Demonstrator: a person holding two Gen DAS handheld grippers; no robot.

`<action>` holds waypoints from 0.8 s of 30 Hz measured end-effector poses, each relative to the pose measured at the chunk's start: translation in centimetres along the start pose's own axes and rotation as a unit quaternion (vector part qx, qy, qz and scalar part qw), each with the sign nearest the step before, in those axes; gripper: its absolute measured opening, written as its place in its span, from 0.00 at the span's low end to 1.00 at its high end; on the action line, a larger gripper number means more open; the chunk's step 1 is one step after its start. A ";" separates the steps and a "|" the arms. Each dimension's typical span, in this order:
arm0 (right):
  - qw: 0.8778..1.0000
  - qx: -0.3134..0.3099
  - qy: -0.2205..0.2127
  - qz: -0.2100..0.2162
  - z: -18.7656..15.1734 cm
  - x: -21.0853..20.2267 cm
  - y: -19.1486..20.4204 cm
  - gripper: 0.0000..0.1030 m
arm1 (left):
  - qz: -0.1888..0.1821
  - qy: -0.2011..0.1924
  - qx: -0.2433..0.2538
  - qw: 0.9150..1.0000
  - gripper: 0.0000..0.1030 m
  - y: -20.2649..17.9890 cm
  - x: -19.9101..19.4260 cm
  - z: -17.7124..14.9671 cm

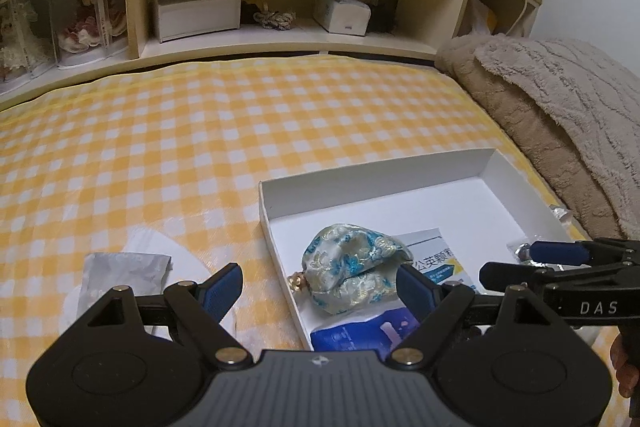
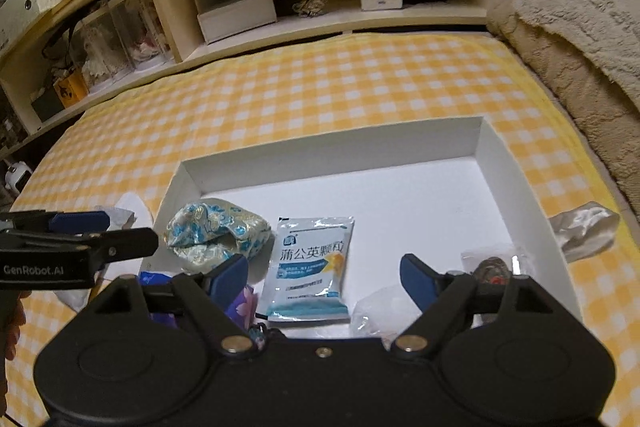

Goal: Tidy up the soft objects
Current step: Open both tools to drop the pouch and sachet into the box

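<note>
Both hand-held grippers, left (image 1: 320, 287) and right (image 2: 324, 277), gape empty over the box's (image 2: 516, 163) near edge; its far half lies bare.

1. A white shallow box (image 2: 516, 171) lies open on the yellow-checked bed.
2. A blue-and-cream brocade pouch (image 2: 216, 231) sits crumpled in the box's near-left corner, a small gold bead (image 1: 297, 281) at its end.
3. A white-and-blue sachet (image 2: 310, 269) lies flat just beside the pouch, printed side up.
4. A clear crinkled packet (image 2: 378, 309) lies near the sachet.
5. A silvery foil pack (image 1: 120, 277) lies outside the box, on the bed.
</note>
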State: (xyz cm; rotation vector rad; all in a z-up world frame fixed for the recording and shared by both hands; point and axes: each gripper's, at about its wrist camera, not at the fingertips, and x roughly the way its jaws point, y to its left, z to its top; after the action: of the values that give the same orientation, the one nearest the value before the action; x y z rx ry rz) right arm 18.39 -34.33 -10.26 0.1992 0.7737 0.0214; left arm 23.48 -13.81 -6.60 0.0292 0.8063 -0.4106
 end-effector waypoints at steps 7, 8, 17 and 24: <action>1.000 0.007 -0.021 -0.004 -0.1 -2.4 0.4 0.82 | 0.002 -0.010 0.001 1.000 0.83 -0.5 -1.9 0.1; 1.000 0.007 -0.024 -0.004 -0.2 -2.8 0.5 0.82 | 0.002 -0.011 0.001 1.000 0.84 -0.6 -2.2 0.1; 0.999 0.007 -0.047 -0.009 -0.9 -5.6 1.1 0.84 | 0.005 -0.019 0.002 1.000 0.88 -0.6 -4.7 -0.9; 0.999 0.007 -0.052 -0.015 -1.7 -6.9 1.5 0.91 | 0.009 -0.024 -0.003 1.000 0.97 -0.3 -6.3 -1.9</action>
State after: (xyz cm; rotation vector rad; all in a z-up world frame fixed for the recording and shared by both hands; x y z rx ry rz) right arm 12.35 -33.20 -6.42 0.1997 0.6726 -0.0221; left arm 18.16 -11.57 -3.47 0.0219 0.7601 -0.3905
